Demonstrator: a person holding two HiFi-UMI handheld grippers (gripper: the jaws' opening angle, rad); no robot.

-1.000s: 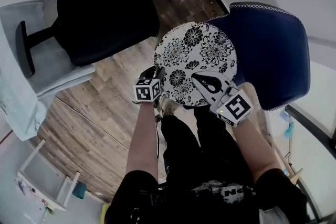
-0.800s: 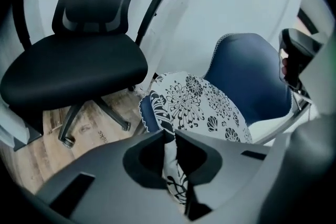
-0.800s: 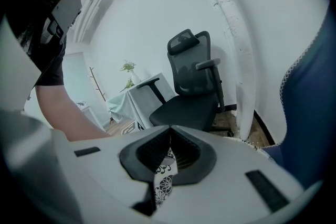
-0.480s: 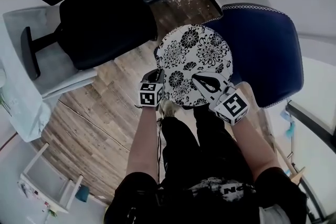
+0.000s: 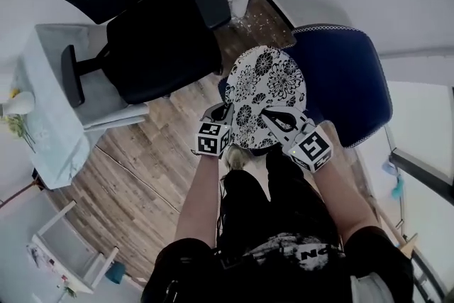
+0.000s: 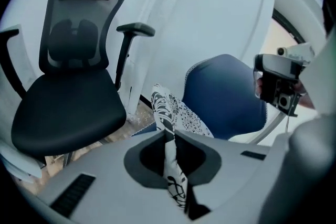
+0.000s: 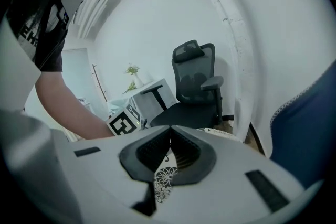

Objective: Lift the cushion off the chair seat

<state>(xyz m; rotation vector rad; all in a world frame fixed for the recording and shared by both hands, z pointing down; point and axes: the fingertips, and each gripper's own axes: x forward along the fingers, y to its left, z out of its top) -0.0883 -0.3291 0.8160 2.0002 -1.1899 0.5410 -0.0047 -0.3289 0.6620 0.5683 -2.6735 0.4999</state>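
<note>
The blue chair (image 5: 351,74) spreads ahead of both grippers and beyond the right one, while a black office chair (image 5: 159,46) stands well ahead of the left one and out to its left, over the wooden floor (image 5: 135,152). The round flower-print cushion (image 5: 268,85) reaches forward from the jaws, tilted, with its left side looking raised. The left hand-held gripper (image 5: 225,114) is clenched on the cushion's near left rim, and its own view shows the fabric pinched edge-on between the pads. The right hand-held gripper (image 5: 275,117) is likewise clamped on the near right rim, a fold of printed cloth caught in its jaws. As I judge it, both grasps are made and the lift is under way; what is left is to carry the cushion clear of the seat. Whether its far edge or underside touches the chair cannot be told, since the cushion itself covers that contact. The chair's lower frame and legs are hidden too.
</note>
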